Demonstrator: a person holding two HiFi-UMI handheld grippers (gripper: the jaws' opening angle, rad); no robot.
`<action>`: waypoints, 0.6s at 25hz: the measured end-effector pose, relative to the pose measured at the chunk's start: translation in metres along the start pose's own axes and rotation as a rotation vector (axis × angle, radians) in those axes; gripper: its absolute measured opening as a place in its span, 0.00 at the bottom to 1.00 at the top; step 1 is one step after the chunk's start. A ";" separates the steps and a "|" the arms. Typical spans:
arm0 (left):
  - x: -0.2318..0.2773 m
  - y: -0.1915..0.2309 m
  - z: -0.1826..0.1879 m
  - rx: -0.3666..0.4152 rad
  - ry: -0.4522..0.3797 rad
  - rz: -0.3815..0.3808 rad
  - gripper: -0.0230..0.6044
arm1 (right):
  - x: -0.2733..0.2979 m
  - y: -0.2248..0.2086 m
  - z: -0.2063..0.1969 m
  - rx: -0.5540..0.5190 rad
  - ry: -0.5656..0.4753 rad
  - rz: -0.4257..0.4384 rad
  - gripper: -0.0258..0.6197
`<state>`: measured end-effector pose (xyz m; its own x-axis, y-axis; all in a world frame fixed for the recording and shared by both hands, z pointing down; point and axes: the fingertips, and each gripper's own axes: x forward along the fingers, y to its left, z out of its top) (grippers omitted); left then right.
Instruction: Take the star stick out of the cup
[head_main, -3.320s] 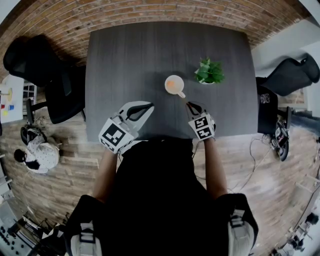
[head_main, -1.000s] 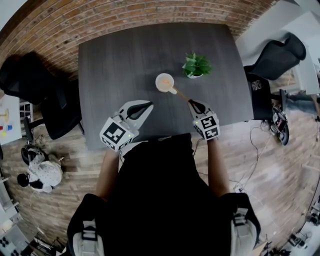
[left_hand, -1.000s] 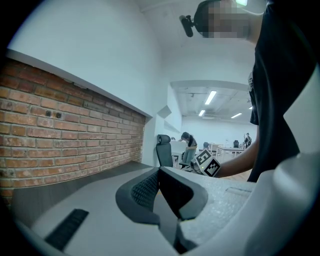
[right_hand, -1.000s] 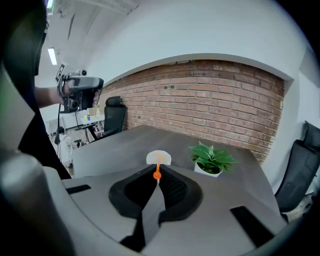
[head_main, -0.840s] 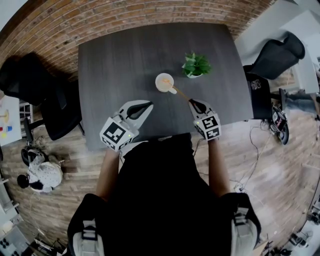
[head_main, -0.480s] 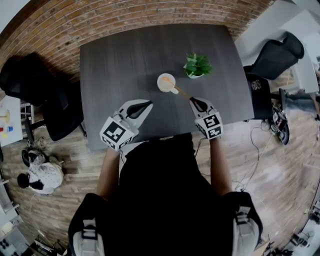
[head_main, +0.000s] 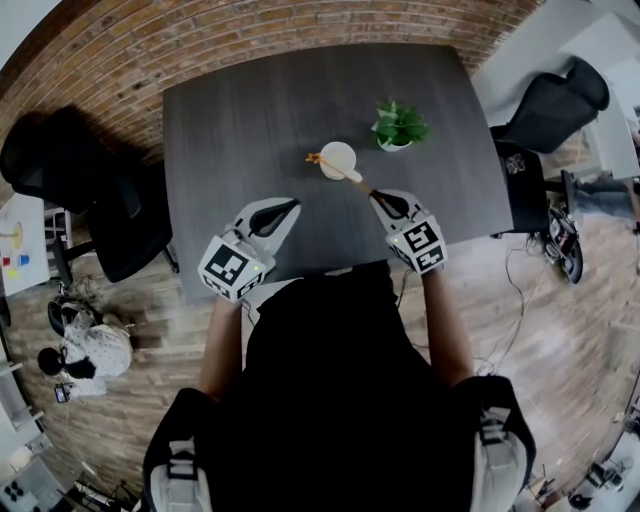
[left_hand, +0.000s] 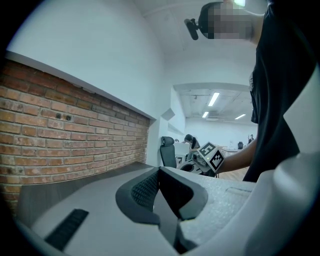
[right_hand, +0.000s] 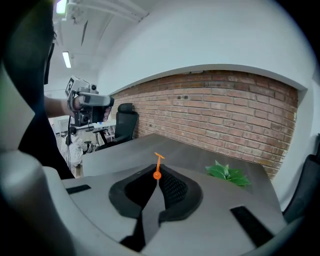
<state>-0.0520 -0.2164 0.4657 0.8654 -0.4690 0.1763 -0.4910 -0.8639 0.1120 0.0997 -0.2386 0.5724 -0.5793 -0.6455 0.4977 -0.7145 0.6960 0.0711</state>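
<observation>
- table (head_main: 230, 130): nothing on it has been shifted; the cup (head_main: 341, 160) and the plant (head_main: 400, 122) are seen standing near each other, as 0.5 s ago.
- left claw (head_main: 288, 206): pressed together on nothing, held low over the near table edge, unchanged, taking no part.
- right claw (head_main: 379, 199): pinched on the near end of the star stick (head_main: 316, 157), just beside the cup.
- cup: upright; no orange is seen inside it now.
- star stick: the star was seen inside the cup's mouth 0.5 s ago and is now seen past the left rim, with the shaft across the mouth. The star end is judged lifted above the rim, so the extraction is nearly done. Contact between shaft and rim cannot be told.
</observation>
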 end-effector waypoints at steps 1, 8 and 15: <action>-0.001 0.000 -0.001 -0.001 -0.001 0.002 0.04 | 0.000 0.004 0.002 0.002 0.000 0.007 0.06; -0.007 0.002 -0.003 0.001 -0.022 0.016 0.04 | -0.005 0.023 0.020 0.011 -0.028 0.063 0.06; -0.011 0.001 -0.008 -0.016 -0.030 0.030 0.04 | -0.014 0.032 0.043 -0.001 -0.074 0.080 0.06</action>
<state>-0.0627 -0.2108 0.4715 0.8526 -0.5004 0.1506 -0.5184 -0.8463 0.1229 0.0680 -0.2204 0.5308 -0.6617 -0.6093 0.4369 -0.6645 0.7465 0.0346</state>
